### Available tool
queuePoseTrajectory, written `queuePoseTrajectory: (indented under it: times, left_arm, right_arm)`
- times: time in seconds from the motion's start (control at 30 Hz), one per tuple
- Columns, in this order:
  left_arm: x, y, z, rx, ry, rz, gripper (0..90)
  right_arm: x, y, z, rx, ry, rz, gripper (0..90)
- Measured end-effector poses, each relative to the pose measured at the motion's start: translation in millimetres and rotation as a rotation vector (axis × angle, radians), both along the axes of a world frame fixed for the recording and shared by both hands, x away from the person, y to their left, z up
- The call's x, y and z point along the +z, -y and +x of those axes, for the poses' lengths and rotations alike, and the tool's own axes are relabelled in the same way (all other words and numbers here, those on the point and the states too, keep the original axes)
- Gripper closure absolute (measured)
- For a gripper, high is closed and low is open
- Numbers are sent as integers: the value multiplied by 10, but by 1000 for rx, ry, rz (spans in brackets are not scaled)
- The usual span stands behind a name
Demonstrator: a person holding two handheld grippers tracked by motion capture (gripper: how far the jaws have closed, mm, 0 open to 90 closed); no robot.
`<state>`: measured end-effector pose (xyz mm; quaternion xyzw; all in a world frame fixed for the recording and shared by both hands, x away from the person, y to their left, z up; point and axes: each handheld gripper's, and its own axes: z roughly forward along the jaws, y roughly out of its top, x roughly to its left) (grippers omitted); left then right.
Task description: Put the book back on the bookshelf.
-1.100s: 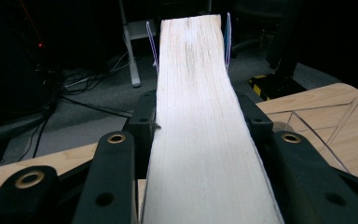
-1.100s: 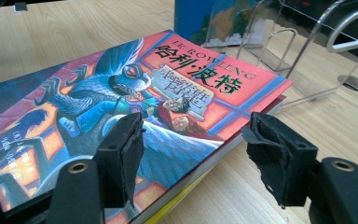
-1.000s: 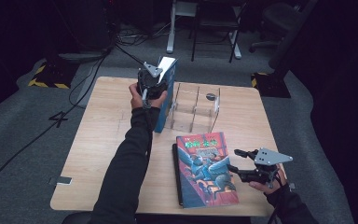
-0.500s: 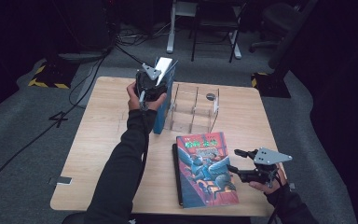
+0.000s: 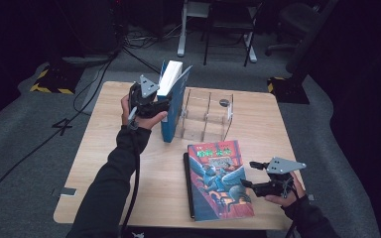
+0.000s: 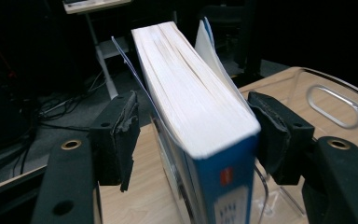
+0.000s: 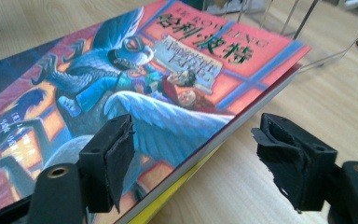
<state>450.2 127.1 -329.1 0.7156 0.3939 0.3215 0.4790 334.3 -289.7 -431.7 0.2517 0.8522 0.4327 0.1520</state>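
Note:
A thick blue book (image 5: 171, 99) stands upright at the left end of a clear rack (image 5: 206, 116). My left gripper (image 5: 163, 106) straddles the blue book (image 6: 191, 93) near its top; the jaws have just been opening, and the left gripper (image 6: 196, 135) has a gap at its left pad. A colourful illustrated book (image 5: 218, 178) lies flat on the table's near side. My right gripper (image 5: 248, 174) stands open at the right edge of this book (image 7: 144, 84), jaws just opening too: the right gripper (image 7: 196, 158) has one jaw over the cover and one over the table.
The wooden table (image 5: 104, 148) has bare room on its left half and behind the rack (image 6: 331, 98). Chairs, cables and dark floor surround it. The rack's other slots hold nothing.
The left hand has drawn back to the left and nearer, and its jaws stand wider around the blue book. The right hand has kept its place.

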Motion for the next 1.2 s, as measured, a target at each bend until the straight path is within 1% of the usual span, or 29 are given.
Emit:
queuePoseTrajectory:
  times: [0.07, 0.13, 0.17, 0.23, 0.27, 0.3, 0.33, 0.4, 0.5, 0.57, 0.6, 0.63, 0.67, 0.73, 0.77, 0.83, 0.87, 0.9, 0.93, 0.97, 1.0, 1.03, 1.07, 1.13, 1.17, 1.2]
  left_arm:
    - [-24, -30, -74, -33, -7, 7, 349]
    - [-34, -39, -101, -39, -7, 14, 340]
    - [-58, -55, -157, -52, -9, 28, 340]
    - [-92, -69, -220, -70, -17, 37, 327]
    - [-120, -79, -267, -72, -19, 58, 330]
    - [-150, -93, -315, -88, -23, 61, 332]
    - [-178, -109, -359, -102, -24, 75, 332]
    - [-223, -127, -432, -111, -31, 92, 314]
    - [-274, -159, -528, -142, -38, 96, 310]
    - [-281, -164, -549, -150, -37, 102, 301]
    - [-303, -168, -598, -167, -41, 106, 301]
    - [-348, -160, -659, -190, -44, 118, 292]
    - [-348, -160, -659, -190, -44, 118, 290]
    - [-425, -136, -725, -209, -43, 171, 272]
    - [-475, -130, -750, -215, -47, 189, 266]
    - [-585, -121, -779, -249, -83, 196, 259]
    - [-637, -116, -796, -255, -91, 220, 252]
    - [-689, -111, -814, -264, -101, 229, 251]
    - [-767, -108, -829, -290, -127, 228, 248]
    - [-767, -108, -829, -290, -127, 228, 237]
    - [-844, -96, -851, -297, -147, 235, 237]
    - [-924, -87, -871, -320, -173, 241, 231]
    - [-924, -87, -871, -320, -173, 241, 225]
    - [-1026, -78, -912, -342, -199, 244, 223]
    - [-1084, -75, -935, -357, -221, 241, 221]
    - [-1139, -68, -958, -368, -232, 254, 219]
  right_arm:
    - [-11, -9, -2, 4, -13, -7, 271]
    - [-18, -15, -6, 8, -17, -10, 268]
    - [-21, -18, -8, 12, -21, -11, 268]
    - [-28, -27, -11, 16, -32, -16, 260]
    - [-32, -29, -12, 17, -35, -15, 260]
    - [-36, -32, -12, 18, -39, -16, 260]
    - [-41, -33, -12, 20, -47, -12, 260]
    - [-52, -39, -8, 19, -63, -6, 260]
    - [-67, -47, -1, 14, -80, -13, 255]
    - [-71, -50, 0, 14, -83, -12, 253]
    - [-74, -52, 1, 14, -86, -13, 253]
    - [-78, -60, 0, 20, -94, -13, 248]
    - [-78, -60, 0, 20, -94, -13, 248]
    - [-83, -63, -2, 33, -107, -8, 248]
    - [-88, -64, -1, 37, -115, -6, 247]
    - [-91, -64, 2, 36, -125, -5, 244]
    - [-92, -63, 6, 36, -132, -5, 240]
    - [-94, -62, 8, 37, -139, -6, 238]
    - [-95, -61, 10, 37, -144, -5, 236]
    - [-100, -61, 14, 40, -157, 0, 228]
    - [-100, -61, 14, 40, -157, 0, 228]
    - [-108, -60, 22, 45, -176, 2, 218]
    - [-108, -60, 22, 45, -176, 2, 218]
    - [-113, -62, 24, 52, -186, 7, 215]
    - [-115, -63, 25, 52, -192, 8, 209]
    - [-121, -65, 26, 58, -206, 12, 204]
